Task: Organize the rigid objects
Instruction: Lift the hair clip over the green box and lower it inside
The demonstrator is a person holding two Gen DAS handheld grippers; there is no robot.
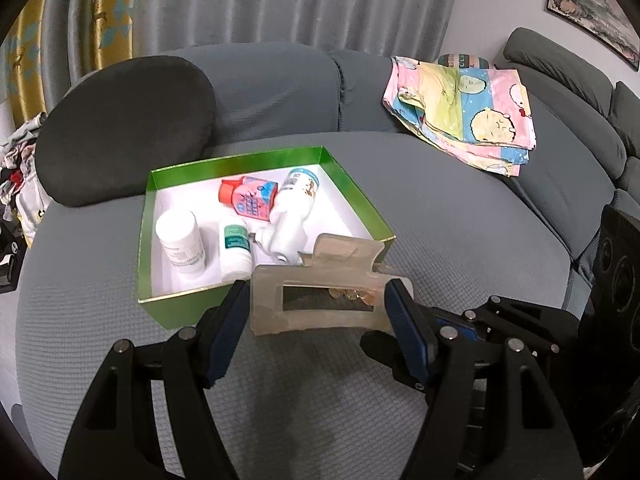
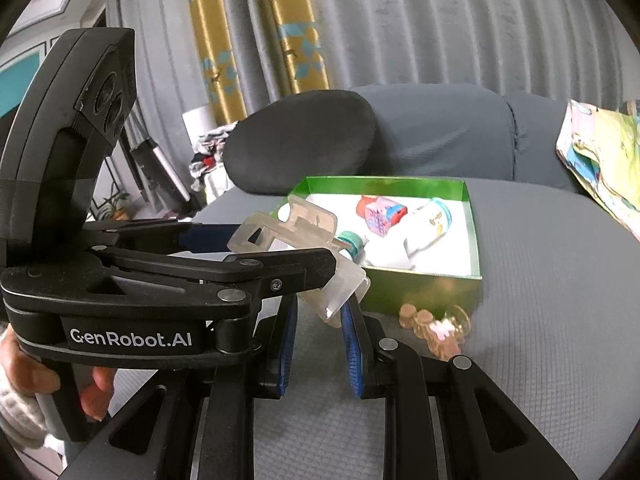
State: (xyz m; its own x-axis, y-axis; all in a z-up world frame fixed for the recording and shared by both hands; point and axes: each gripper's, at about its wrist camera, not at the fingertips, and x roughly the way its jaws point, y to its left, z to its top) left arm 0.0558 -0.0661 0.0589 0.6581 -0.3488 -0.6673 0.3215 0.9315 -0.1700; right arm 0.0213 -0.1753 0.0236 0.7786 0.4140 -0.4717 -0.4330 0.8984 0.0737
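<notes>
Left claw (image 1: 316, 300) grips clip (image 1: 320, 300) by its ends; box (image 1: 352, 196) ahead; slick plastic may slip, missing it.

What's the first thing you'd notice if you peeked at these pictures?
The clear hair claw clip pinched in the left gripper, up front near the green box. Then the bottles lying inside that box, and a gold trinket on the grey cushion beside it.

Black gripper (image 1: 316, 300), blue pads (image 1: 226, 334)
</notes>
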